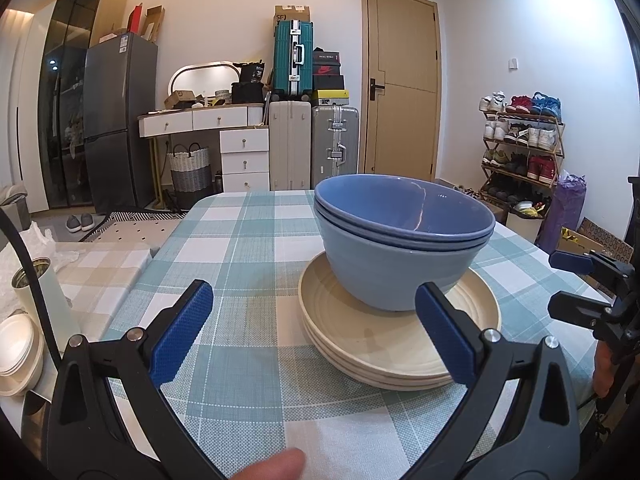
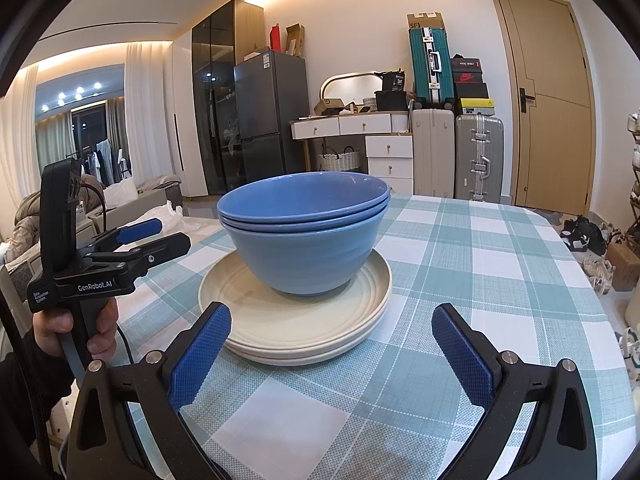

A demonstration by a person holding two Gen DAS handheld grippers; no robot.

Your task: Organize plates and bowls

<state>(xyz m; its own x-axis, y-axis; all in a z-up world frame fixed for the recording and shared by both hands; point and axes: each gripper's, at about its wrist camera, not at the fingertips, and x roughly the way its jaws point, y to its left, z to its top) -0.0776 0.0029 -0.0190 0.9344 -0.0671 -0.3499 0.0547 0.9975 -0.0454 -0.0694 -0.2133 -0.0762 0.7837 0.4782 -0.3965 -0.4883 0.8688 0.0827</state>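
Note:
A stack of blue bowls [image 1: 400, 248] sits nested on a stack of cream plates [image 1: 384, 344] on the checked tablecloth [image 1: 248, 248]. My left gripper [image 1: 312, 320] is open and empty, just in front of the plates, its right pad near the plate rim. In the right wrist view the bowls [image 2: 304, 236] and plates [image 2: 296, 320] stand straight ahead. My right gripper [image 2: 332, 348] is open and empty, just short of the plates. The left gripper [image 2: 156, 236] shows at the left, the right gripper [image 1: 568, 284] at the far right in the left wrist view.
A white tumbler [image 1: 40, 292] and cream bowls [image 1: 16, 348] stand on a lower surface left of the table. Suitcases [image 1: 312, 144], drawers [image 1: 244, 160], a fridge [image 1: 116, 124] and a shoe rack [image 1: 520, 148] are beyond the table's far edge.

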